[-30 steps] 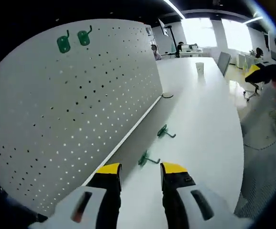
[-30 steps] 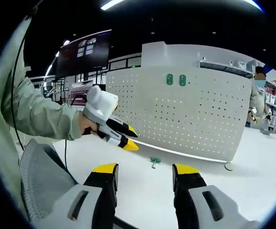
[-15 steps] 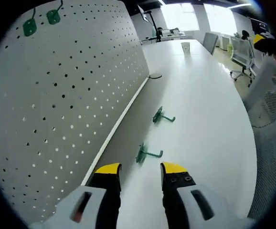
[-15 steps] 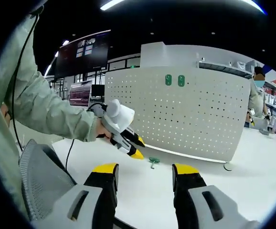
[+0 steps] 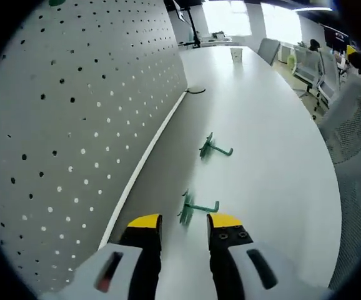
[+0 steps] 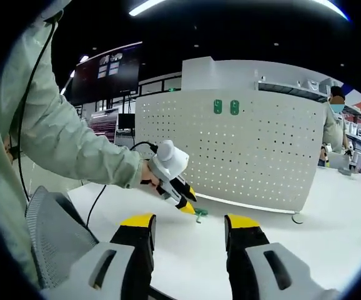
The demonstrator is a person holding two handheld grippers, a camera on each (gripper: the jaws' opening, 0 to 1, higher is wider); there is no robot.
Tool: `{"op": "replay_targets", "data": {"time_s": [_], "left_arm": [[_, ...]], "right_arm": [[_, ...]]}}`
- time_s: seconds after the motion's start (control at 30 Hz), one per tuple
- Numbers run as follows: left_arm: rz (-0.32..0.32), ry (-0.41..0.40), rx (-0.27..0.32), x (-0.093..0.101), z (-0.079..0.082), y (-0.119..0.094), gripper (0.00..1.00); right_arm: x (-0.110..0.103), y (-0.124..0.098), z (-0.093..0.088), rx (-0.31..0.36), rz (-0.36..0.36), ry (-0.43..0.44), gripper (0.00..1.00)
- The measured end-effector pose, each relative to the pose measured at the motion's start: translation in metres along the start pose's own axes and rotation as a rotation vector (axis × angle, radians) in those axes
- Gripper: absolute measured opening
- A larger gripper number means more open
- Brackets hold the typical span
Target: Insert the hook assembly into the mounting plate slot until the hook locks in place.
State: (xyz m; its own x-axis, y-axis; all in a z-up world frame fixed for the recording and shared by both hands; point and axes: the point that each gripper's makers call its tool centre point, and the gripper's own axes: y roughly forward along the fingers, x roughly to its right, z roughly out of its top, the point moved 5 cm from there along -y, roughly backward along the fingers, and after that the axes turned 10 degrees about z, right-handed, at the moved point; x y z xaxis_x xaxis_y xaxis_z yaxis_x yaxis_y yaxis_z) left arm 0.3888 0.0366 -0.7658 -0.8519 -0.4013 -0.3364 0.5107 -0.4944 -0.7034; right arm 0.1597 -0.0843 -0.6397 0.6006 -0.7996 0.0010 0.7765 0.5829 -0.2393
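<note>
We are at the pick-up step: our left tool [image 5: 184, 223] hangs low over the worktop [image 5: 274, 144] with its jaws spread and empty, the near hook [image 5: 196, 208] lying just ahead of the tips. In the right gripper view the left tool [image 6: 192, 211] sits right at that hook [image 6: 200, 213], close to the foot of the pegboard [image 6: 262, 150]. Our right tool [image 6: 188, 220] waits well back from the pegboard, jaws wide, holding nothing.

Next, we judge, the left jaws must straddle the hook and close, then carry it up to a slot in the pegboard [image 5: 62, 137].

A second hook [image 5: 213, 149] lies farther along the pegboard's base. Two green hooks [image 6: 225, 107] hang high on the pegboard. The worktop is white and glossy; the room is a dim office with bright windows beyond.
</note>
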Motion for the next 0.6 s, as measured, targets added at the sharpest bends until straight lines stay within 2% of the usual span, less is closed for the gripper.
{"op": "replay_targets", "data": {"time_s": [0.43, 0.6], "left_arm": [[-0.031, 0.002, -0.034, 0.004, -0.001, 0.013, 0.28], [-0.050, -0.029, -0.042, 0.007, -0.003, 0.016, 0.28]], "right_arm": [[0.004, -0.001, 0.001, 0.008, -0.020, 0.015, 0.42], [0.004, -0.001, 0.001, 0.009, -0.027, 0.012, 0.42]]}}
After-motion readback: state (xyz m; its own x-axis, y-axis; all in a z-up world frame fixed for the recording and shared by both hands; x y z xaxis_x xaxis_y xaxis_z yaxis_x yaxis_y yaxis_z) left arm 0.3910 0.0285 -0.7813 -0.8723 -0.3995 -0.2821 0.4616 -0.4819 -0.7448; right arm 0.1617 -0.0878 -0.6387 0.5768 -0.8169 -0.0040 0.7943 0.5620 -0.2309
